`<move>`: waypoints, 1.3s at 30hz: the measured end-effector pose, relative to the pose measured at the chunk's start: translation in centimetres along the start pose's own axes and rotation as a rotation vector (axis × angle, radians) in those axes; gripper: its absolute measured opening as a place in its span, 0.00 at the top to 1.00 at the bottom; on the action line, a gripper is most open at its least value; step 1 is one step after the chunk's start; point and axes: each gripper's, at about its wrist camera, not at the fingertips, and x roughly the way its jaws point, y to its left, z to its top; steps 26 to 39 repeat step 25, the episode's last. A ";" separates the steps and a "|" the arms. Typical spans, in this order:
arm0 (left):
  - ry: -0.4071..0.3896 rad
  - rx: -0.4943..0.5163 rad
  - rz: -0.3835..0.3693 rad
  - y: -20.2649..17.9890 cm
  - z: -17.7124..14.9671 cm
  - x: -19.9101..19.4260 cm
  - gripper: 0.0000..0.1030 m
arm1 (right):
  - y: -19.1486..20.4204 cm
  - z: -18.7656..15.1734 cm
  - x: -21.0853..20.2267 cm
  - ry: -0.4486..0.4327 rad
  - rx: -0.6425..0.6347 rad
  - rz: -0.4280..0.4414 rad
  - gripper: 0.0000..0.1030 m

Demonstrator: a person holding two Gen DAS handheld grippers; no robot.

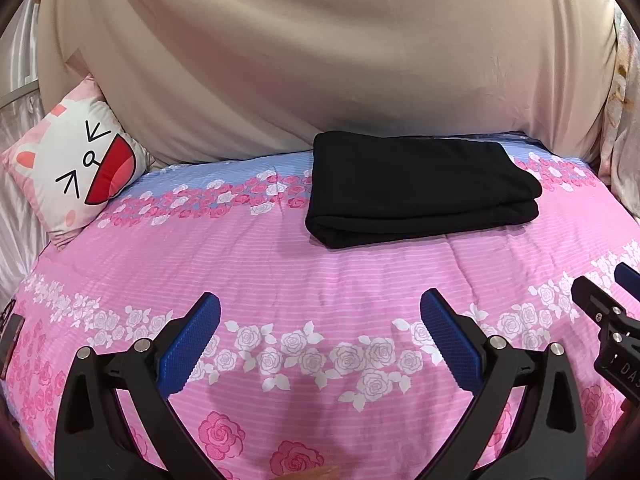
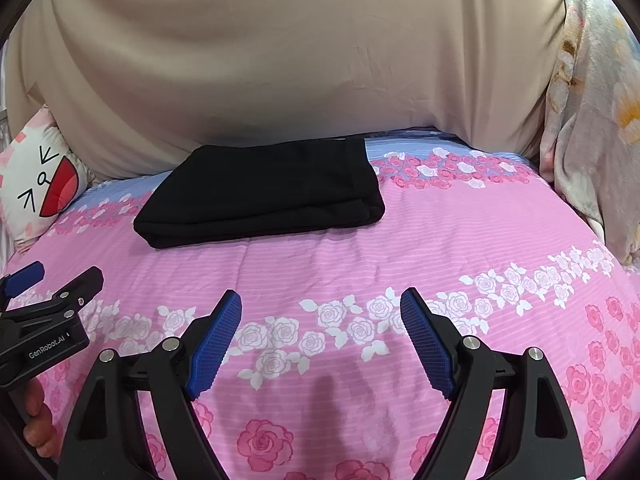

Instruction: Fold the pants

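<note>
Toward the back of the bed (image 1: 280, 264), against the beige sheet (image 1: 320, 60), black pants (image 1: 416, 188) lie folded in a neat stack, well beyond both tongs. Left tongs (image 1: 320, 344) and right tongs (image 2: 320, 340) hover side by side with jaws spread, gripping nothing. A cat cushion (image 1: 76, 172) is partly cut off at the left.
</note>
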 end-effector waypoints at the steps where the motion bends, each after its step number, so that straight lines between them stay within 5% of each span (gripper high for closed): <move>1: 0.002 -0.001 -0.005 0.0 0.0 0.0 0.05 | 0.0 0.0 0.0 0.000 0.000 0.000 0.23; 18: 0.004 0.003 0.015 0.1 -0.7 0.4 0.05 | 0.4 -0.4 0.1 0.018 -0.006 0.002 0.23; 25: 0.132 -0.001 -0.028 0.1 -2.3 2.4 0.05 | 0.4 -1.4 1.4 0.118 -0.005 -0.015 0.23; 39: 0.132 -0.001 -0.028 0.1 -2.3 2.4 0.05 | 0.4 -1.4 1.4 0.118 -0.005 -0.015 0.23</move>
